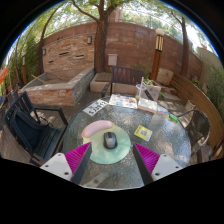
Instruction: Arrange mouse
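- the hand-held gripper [111, 158] is open, its two fingers spread wide with nothing pressed between them; the magenta pads [77, 155] face inward on either side.
- the mouse [109, 140], dark grey, lies just ahead of the fingers and midway between them, with a clear gap to each pad.
- it rests on a round pale-green mouse mat [108, 146], which sits on the near part of the glass counter [160, 140].
- a pink wrist rest [97, 127], curved, lies on the far-left rim of the mat, just beyond the mouse.
- to the right of the mat, a small yellow-green card [143, 132] lies flat on the glass, apart from the mouse.
- farther off on the counter are some papers or booklets [122, 101], and a checkered card [96, 106] lies to their left.
- at the far right of the counter stands a clear container [149, 93]; what it holds cannot be made out.
- a dark metal chair [28, 130] stands left of the counter.
- beyond the counter are a cushioned bench seat [101, 83], a raised brick planter [50, 90] on the left, a brick wall [120, 45], and a tree trunk [102, 40] with foliage above.
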A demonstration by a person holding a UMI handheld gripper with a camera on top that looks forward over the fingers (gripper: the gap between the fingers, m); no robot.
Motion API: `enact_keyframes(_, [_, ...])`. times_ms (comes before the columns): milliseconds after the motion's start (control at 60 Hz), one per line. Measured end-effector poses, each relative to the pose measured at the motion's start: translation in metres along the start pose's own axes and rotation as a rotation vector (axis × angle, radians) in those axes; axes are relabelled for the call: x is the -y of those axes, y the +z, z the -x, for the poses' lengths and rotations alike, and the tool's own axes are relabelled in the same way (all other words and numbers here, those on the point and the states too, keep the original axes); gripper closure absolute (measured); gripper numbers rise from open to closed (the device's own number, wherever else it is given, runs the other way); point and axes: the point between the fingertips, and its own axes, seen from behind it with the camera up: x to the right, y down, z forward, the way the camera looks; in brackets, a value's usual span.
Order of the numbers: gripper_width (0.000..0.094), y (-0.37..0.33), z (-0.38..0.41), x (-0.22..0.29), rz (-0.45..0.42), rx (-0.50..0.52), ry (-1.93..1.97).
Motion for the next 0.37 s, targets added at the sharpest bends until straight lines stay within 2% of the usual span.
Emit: enact_keyframes(367, [0.0081, -0.041, 0.002, -0.013, 0.001, -0.008, -0.018])
